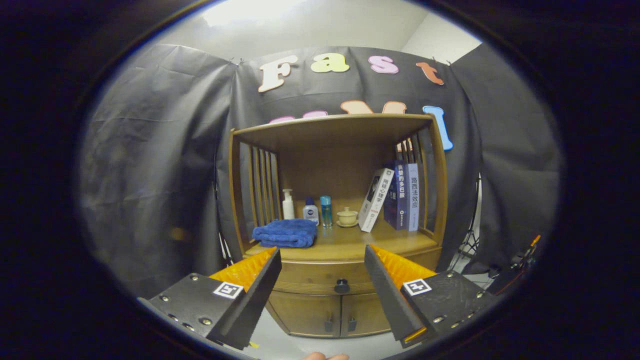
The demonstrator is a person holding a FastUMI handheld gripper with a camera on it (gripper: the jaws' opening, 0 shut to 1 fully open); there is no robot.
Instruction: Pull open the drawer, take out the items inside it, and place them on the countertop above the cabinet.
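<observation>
A wooden cabinet (345, 150) stands ahead against the booth wall. Its drawer (320, 280) is closed, with a round dark knob (342, 286) at its middle. The knob lies beyond my fingers, between their lines and some way off. My gripper (322, 260) is open and holds nothing. Above the drawer is the countertop (350, 242), a wooden shelf surface under the cabinet's top board. What is inside the drawer is hidden.
A folded blue towel (286, 233) lies at the countertop's left front. Behind it stand a white pump bottle (288, 205), two small bottles (318, 211), a cream lidded cup (347, 217) and leaning books (395, 197). Two lower doors (330, 315) sit under the drawer.
</observation>
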